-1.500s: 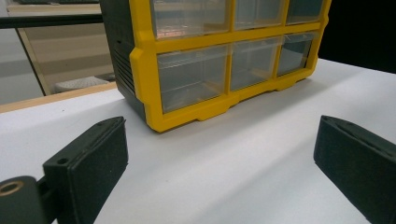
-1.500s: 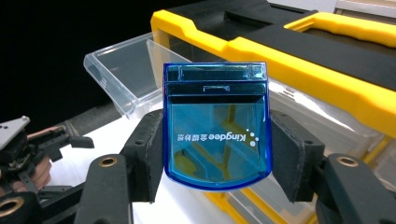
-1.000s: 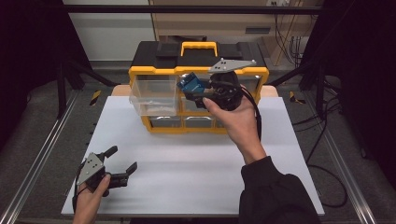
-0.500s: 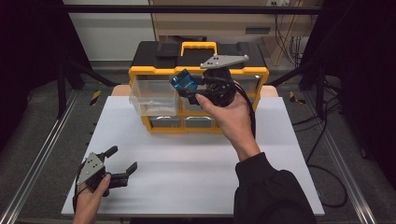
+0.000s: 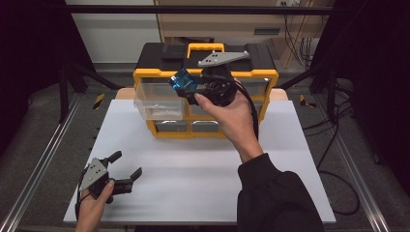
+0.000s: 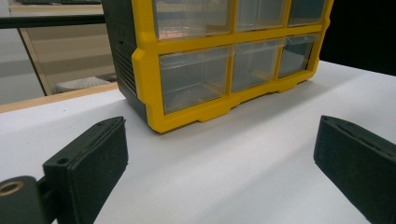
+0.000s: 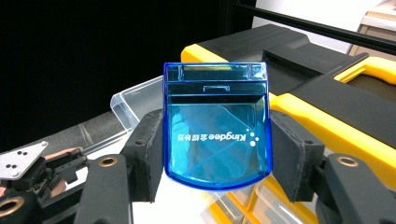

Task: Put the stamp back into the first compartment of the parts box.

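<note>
The blue case (image 5: 183, 81) is clamped in the right gripper (image 5: 186, 86), held in the air over the top left drawer (image 5: 158, 100) of the organiser (image 5: 205, 130). From the high view, that drawer is clear plastic and stands pulled out toward the person. The organiser is a boxy cabinet with a yellow frame, a black top and a yellow handle (image 5: 206, 48), set at the far side of a white board (image 5: 203, 179). The left gripper (image 5: 126, 174) rests near the board's front left corner, its jaws spread wide with nothing between them.

In the left gripper view, the two black padded jaws stand far apart over bare white board. The organiser (image 6: 154, 79) sits beyond them, its glossy yellow frame around see-through drawers.

In the right gripper view, the case (image 7: 215, 128) is translucent blue plastic, flat, with rounded lower corners and a square ridged top. White print on it reads "Kingdee", upside down, beside small characters too fine to read. The foam-lined jaws press on its two sides. The open drawer (image 7: 130, 105) shows behind it.
</note>
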A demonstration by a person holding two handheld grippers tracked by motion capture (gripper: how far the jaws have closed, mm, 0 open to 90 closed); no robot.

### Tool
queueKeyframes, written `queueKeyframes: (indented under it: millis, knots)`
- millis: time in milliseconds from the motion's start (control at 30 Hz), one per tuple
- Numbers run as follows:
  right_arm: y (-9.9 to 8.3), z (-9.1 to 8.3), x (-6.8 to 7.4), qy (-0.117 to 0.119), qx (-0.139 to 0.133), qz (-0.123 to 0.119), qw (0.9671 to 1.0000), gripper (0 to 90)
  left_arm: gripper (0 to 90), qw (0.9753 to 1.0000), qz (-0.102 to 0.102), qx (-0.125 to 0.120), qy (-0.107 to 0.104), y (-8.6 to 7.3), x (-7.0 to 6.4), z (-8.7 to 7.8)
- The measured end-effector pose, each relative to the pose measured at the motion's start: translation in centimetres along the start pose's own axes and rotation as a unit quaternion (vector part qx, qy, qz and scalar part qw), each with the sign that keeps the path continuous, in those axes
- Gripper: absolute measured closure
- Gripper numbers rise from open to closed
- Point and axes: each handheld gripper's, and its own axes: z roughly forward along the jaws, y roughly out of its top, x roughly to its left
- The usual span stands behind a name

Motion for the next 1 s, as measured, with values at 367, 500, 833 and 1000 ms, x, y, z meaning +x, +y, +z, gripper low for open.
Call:
queueKeyframes:
  millis: [367, 500, 833, 1000]
  knots:
    - [0.6, 0.8, 0.2, 0.004, 0.002, -0.003, 1.0000, 42.0, 2.6, 1.0000, 0.000, 0.000, -0.001, 0.0, 0.0, 0.0]
    - [0.7, 1.2, 0.2, 0.005, 0.003, -0.003, 1.0000, 42.1, 2.7, 1.0000, 0.000, 0.000, 0.001, 0.0, 0.1, 0.0]
    - [1.4, 1.9, 0.4, 0.003, 0.005, -0.006, 1.0000, 42.0, 2.7, 1.0000, 0.002, 0.000, 0.001, 0.0, 0.0, 0.0]
    - [1.6, 2.1, 0.6, 0.004, 0.008, -0.008, 0.9999, 42.0, 2.6, 1.0000, 0.002, 0.000, 0.001, 0.0, 0.0, 0.0]
